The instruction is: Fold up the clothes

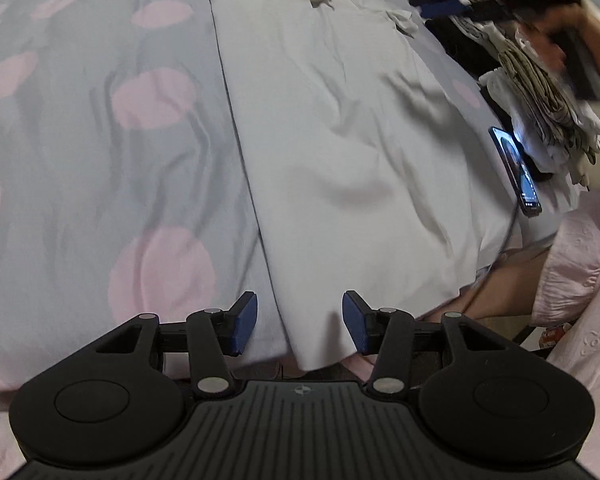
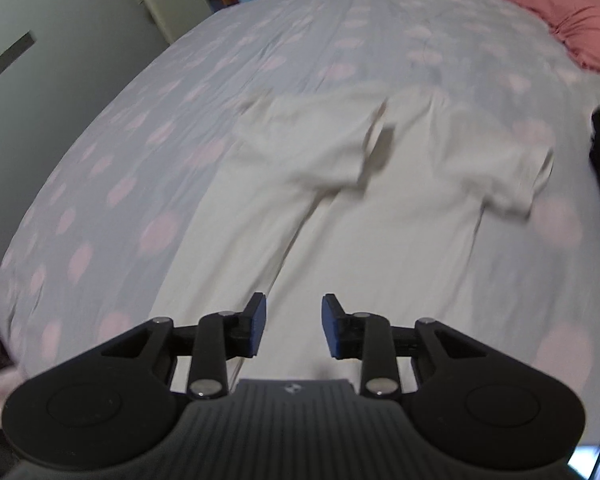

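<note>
A white T-shirt (image 2: 372, 216) lies spread on the bed, its left sleeve folded in over the chest and its right sleeve out to the side. In the left wrist view the same white T-shirt (image 1: 340, 128) runs from the near edge toward the far end of the bed. My left gripper (image 1: 299, 322) is open above the shirt's hem at the bed's near edge, with nothing between its blue pads. My right gripper (image 2: 293, 326) is open too, hovering over the shirt's lower part. The other hand-held gripper (image 1: 444, 6), blurred, shows at the left wrist view's top right.
The bed carries a grey sheet with pink dots (image 1: 100, 140). A pink pillow (image 2: 572, 20) lies at the far right corner. A phone (image 1: 516, 168) and a stack of folded clothes (image 1: 540, 100) sit on the right edge. A door (image 2: 60, 60) stands at the left.
</note>
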